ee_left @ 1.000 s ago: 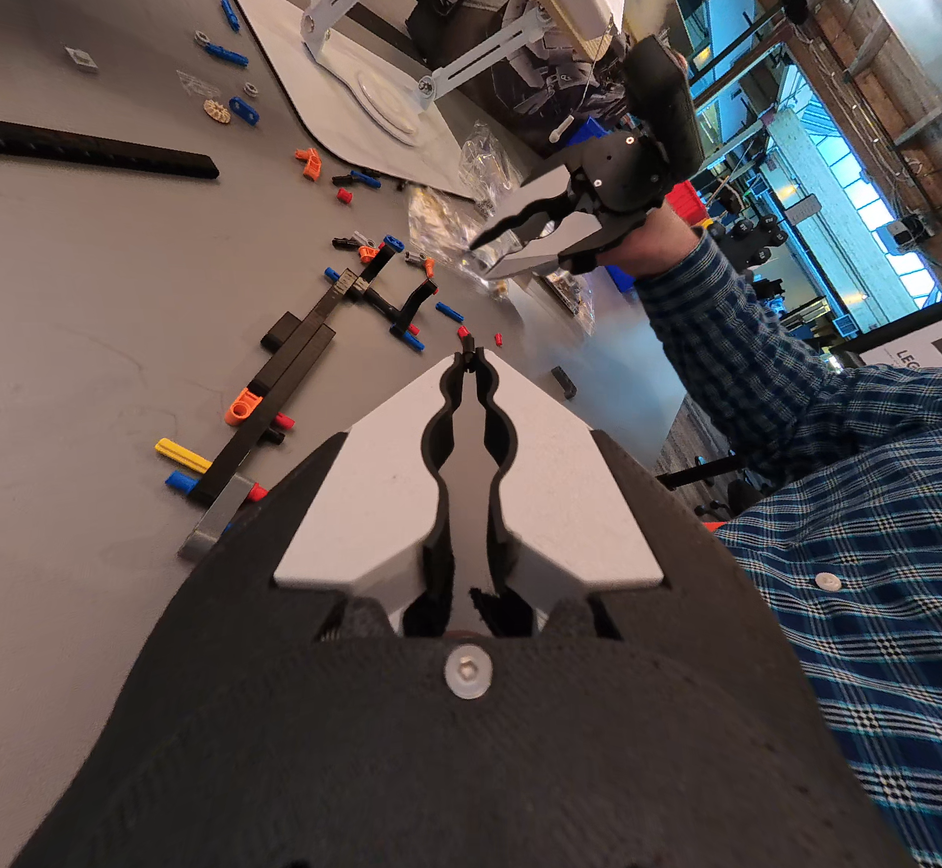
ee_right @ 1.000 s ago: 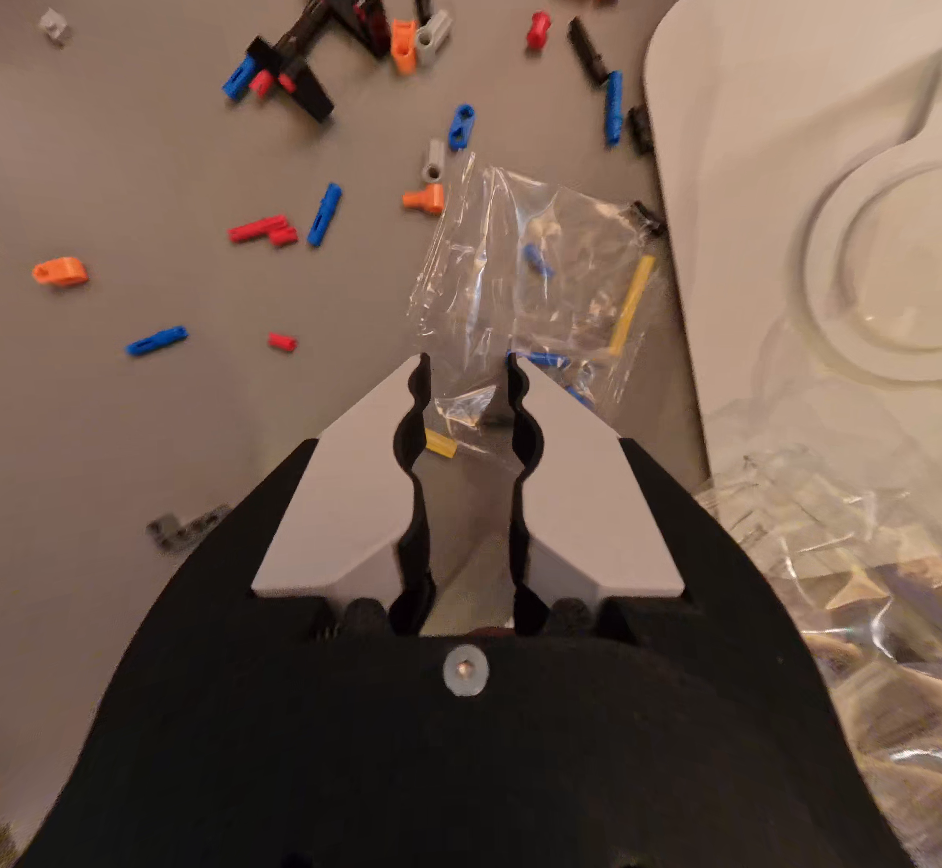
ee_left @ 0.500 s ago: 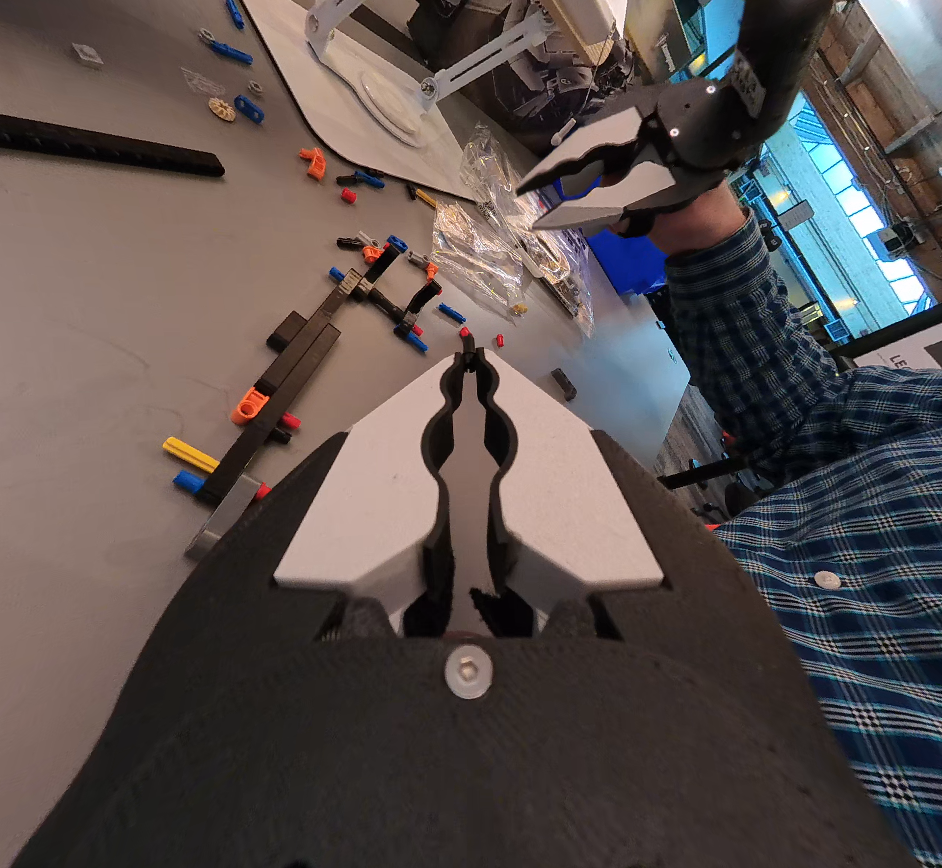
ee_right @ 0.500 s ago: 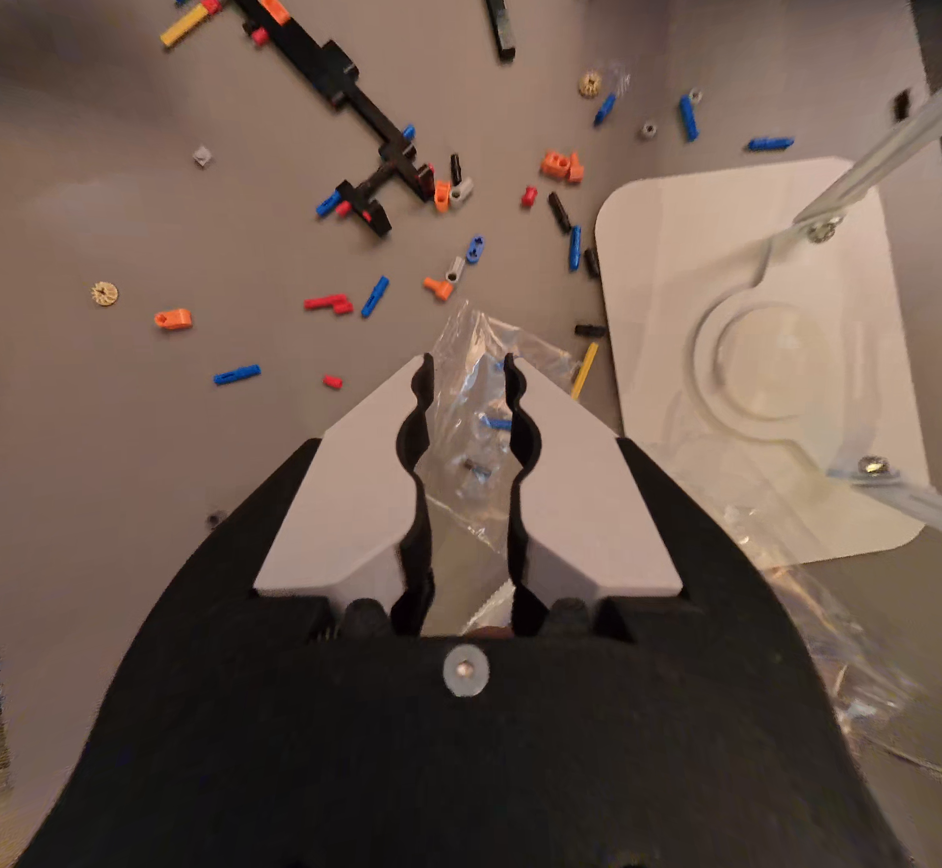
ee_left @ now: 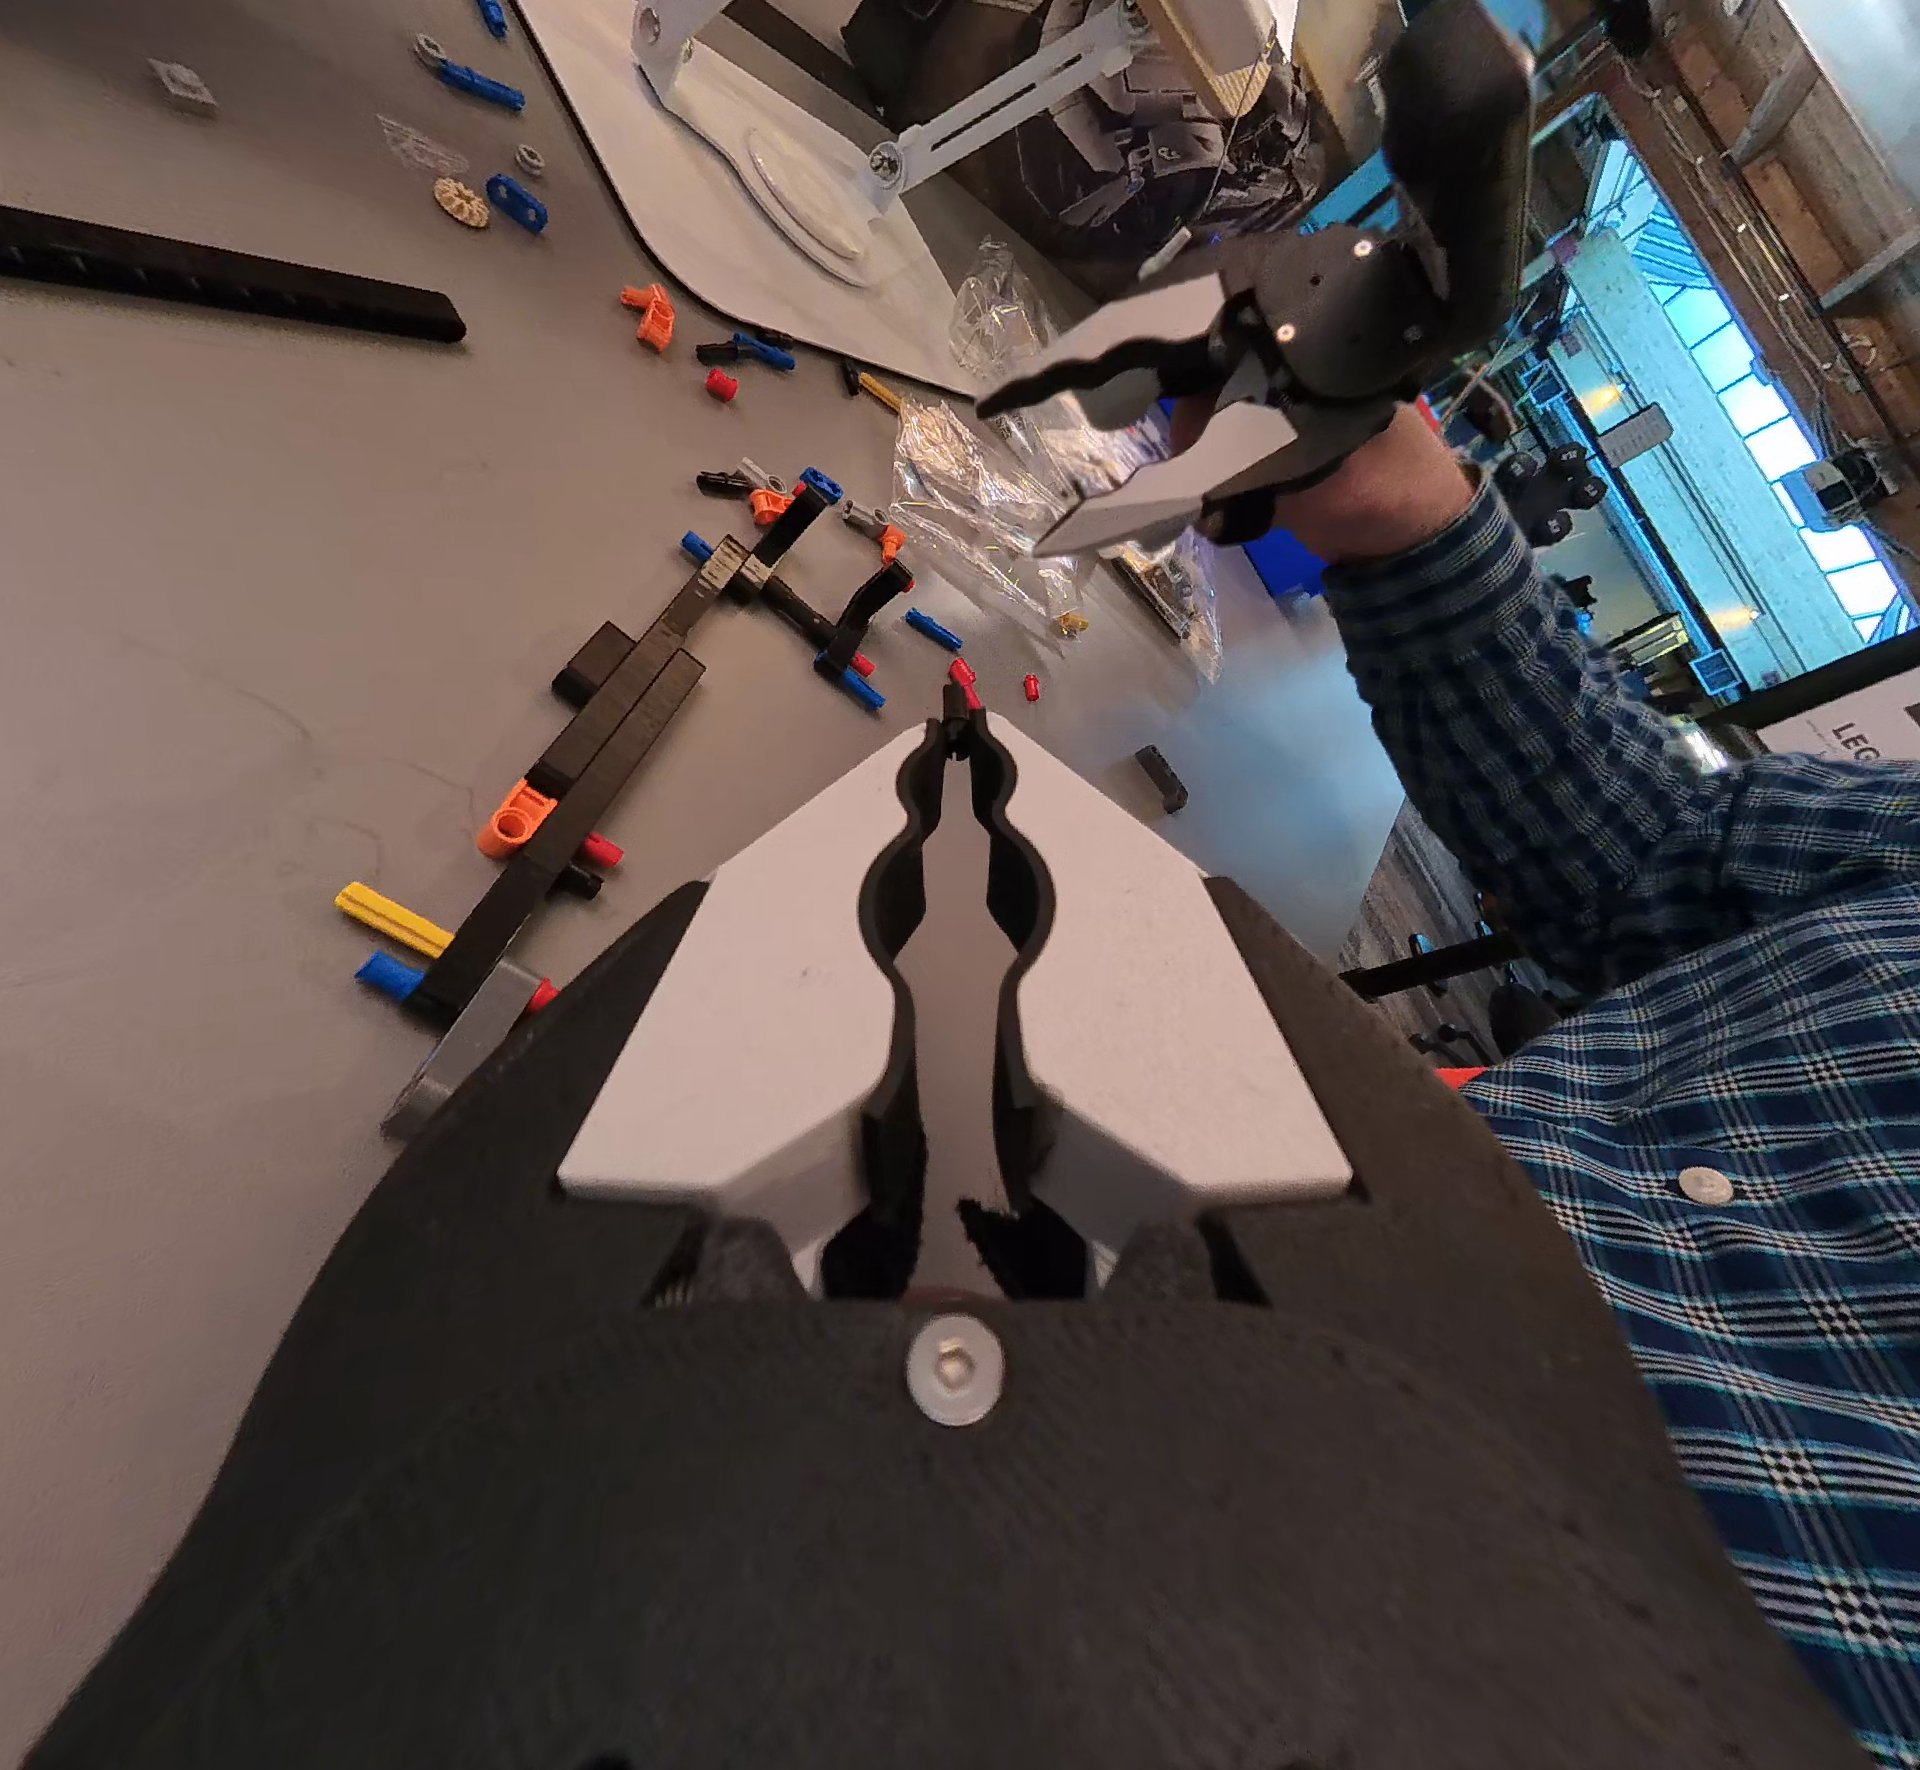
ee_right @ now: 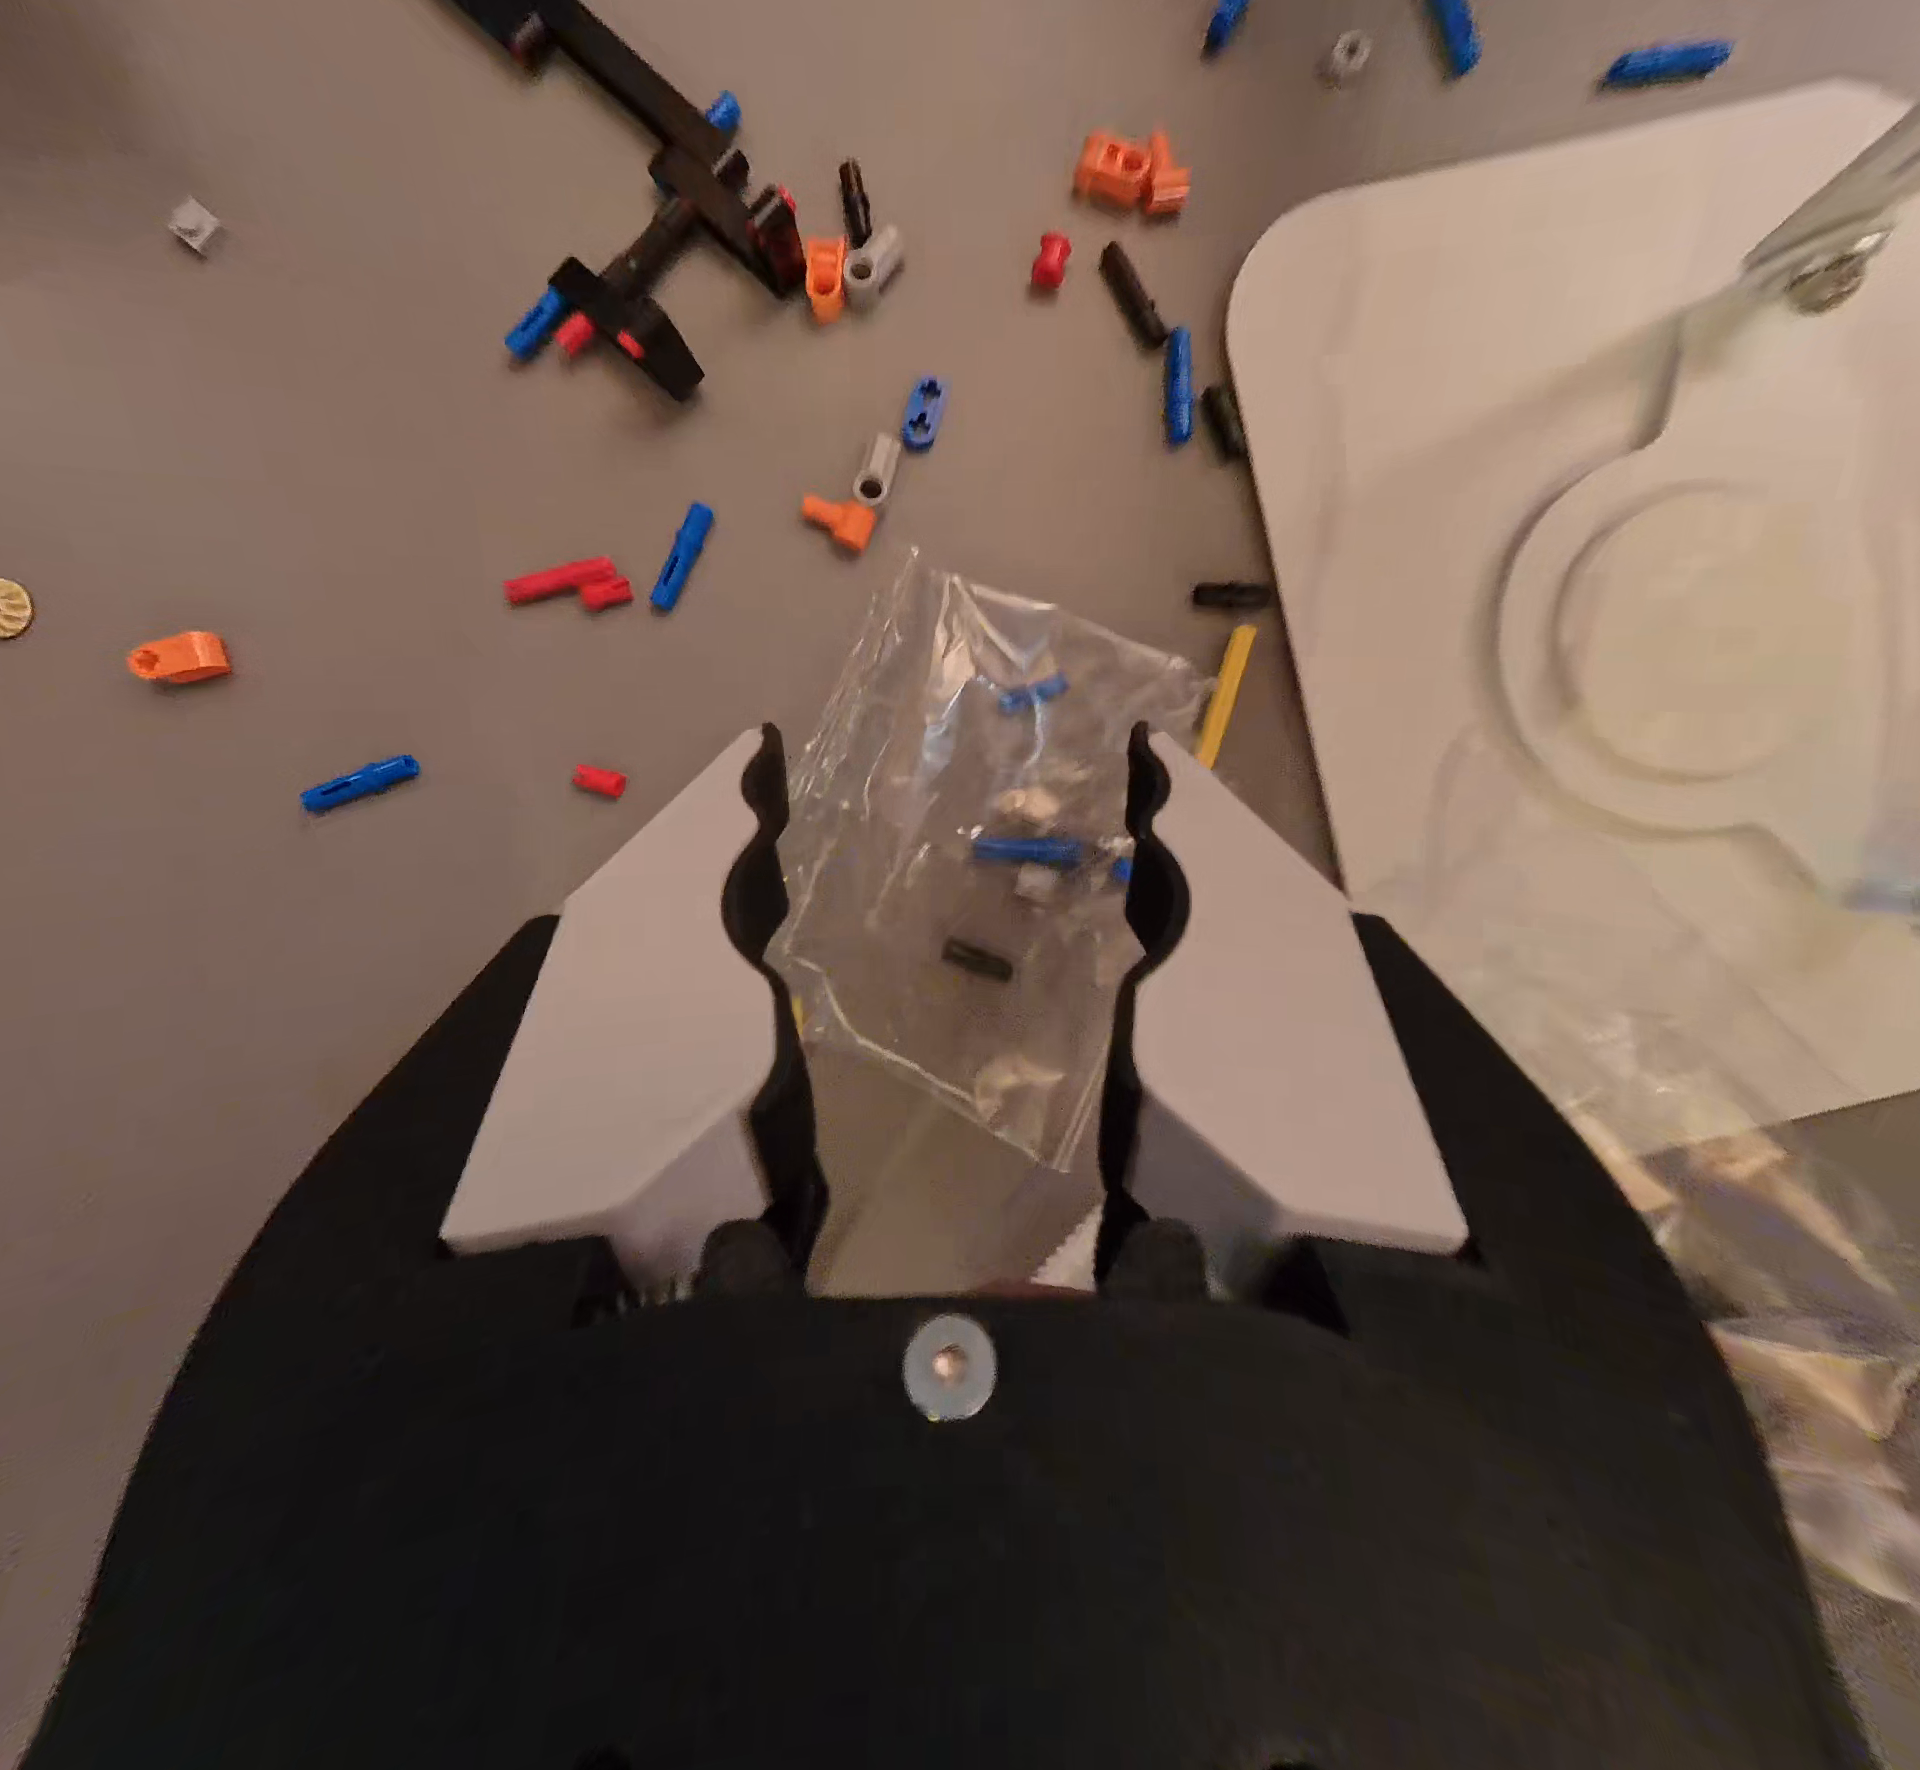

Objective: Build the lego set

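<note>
- Left hand-held gripper (ee_left: 958,733): tips pinched together on a small black-and-red pin (ee_left: 956,694), held low over the grey table (ee_left: 208,629).
- Right hand-held gripper (ee_right: 951,744): released, jaws spread wide, nothing between the pads; hovering above a clear plastic bag (ee_right: 977,785) lying on the table, a few blue and black pins visible inside.
- Same right gripper seen from the left wrist view (ee_left: 1023,473): raised in the air, gripped by a hand with a blue plaid sleeve (ee_left: 1507,681).
- Partly built lego assembly (ee_left: 623,733): long black beams flat on the table, left of the left gripper; orange connector (ee_left: 514,816), yellow axle (ee_left: 390,920) and grey end piece (ee_left: 468,1045) at its near end.
- Loose blue, red, orange and grey pins scattered between assembly and bag; one blue pin (ee_right: 681,557) just beside a red pair (ee_right: 561,582).
- White stand base (ee_right: 1558,577) flat on the table, right of the bag; yellow axle (ee_right: 1226,692) along its edge.
- Separate long black beam (ee_left: 229,276) well apart, far left.
</note>
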